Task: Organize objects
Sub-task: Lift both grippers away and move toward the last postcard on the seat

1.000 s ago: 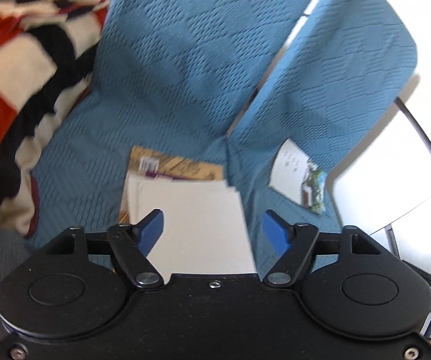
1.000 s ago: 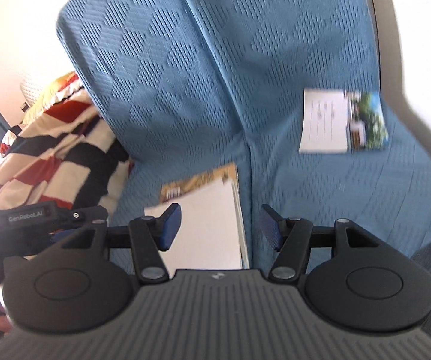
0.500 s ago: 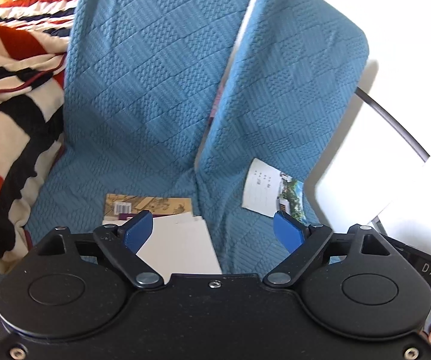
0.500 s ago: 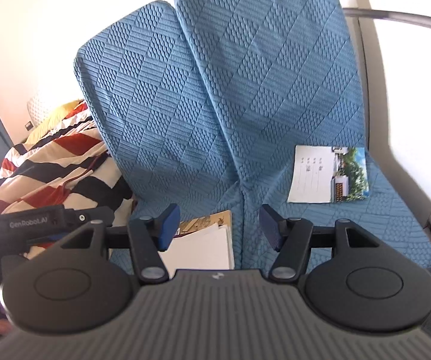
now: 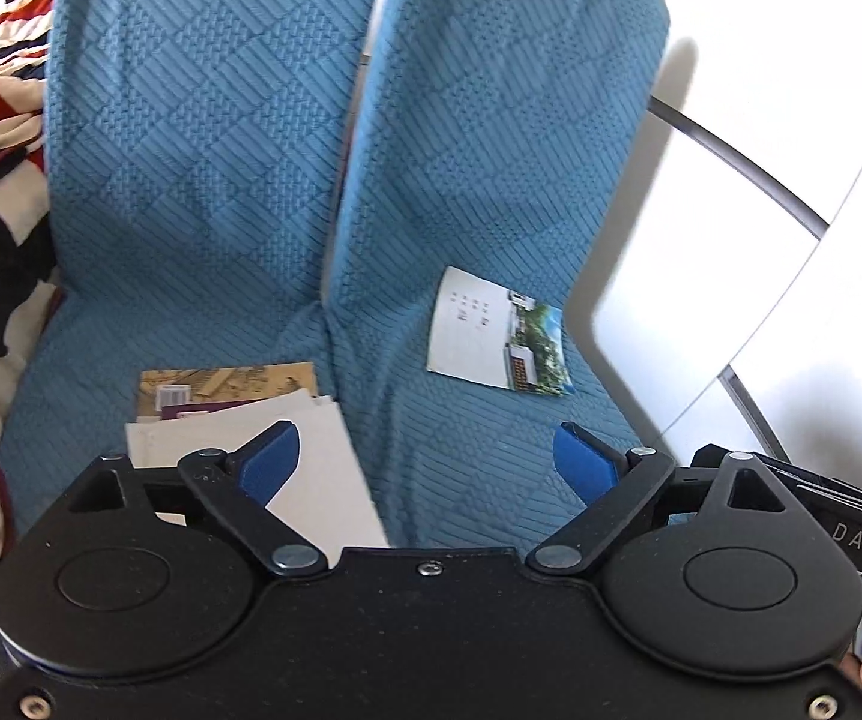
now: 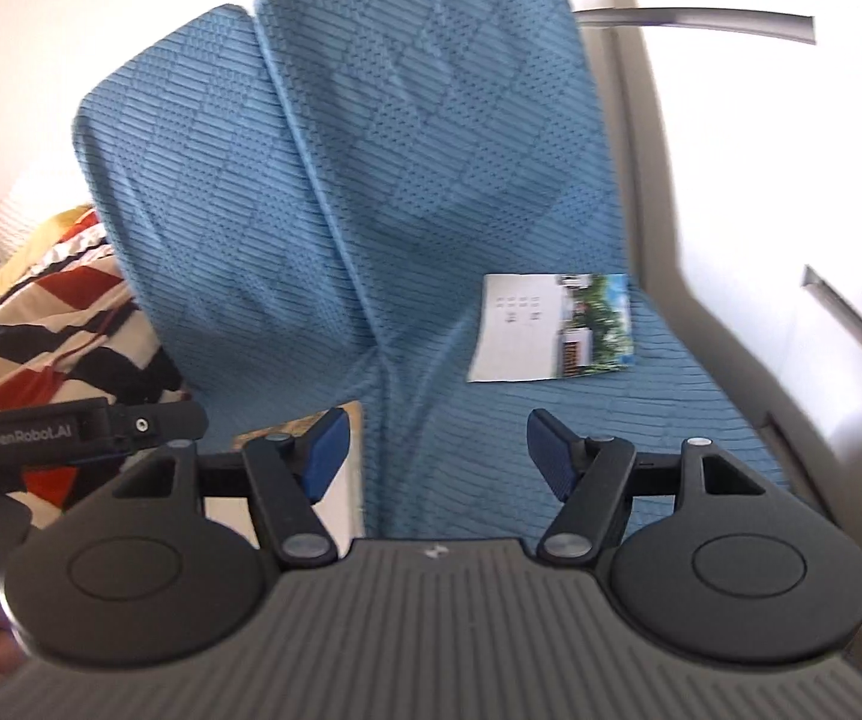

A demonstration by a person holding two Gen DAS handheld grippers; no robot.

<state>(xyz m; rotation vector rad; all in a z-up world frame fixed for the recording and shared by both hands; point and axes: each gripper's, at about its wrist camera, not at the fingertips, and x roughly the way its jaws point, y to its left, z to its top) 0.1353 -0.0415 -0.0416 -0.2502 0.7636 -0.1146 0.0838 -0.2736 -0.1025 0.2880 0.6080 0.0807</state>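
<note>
The left gripper (image 5: 425, 468), black with blue pads, has its jaws spread wide and holds nothing. Just under and ahead of its left finger lies a stack of white paper sheets (image 5: 317, 450) on the blue textured fabric seat (image 5: 203, 276). Behind the sheets, partly covered by them, is a flat brown booklet with a barcode label (image 5: 233, 381). Ahead and to the right of this gripper, on the second blue cushion, rests a white card with a colourful photo of trees and a building (image 5: 500, 333), well apart from the stack. The right gripper (image 6: 434, 453), grey-bodied with blue pads, is also wide open and empty; the same card (image 6: 551, 327) lies ahead of its right finger, not touching it. Far to the left a red, black and cream striped blanket (image 6: 41, 324) is heaped beside the seat.
</note>
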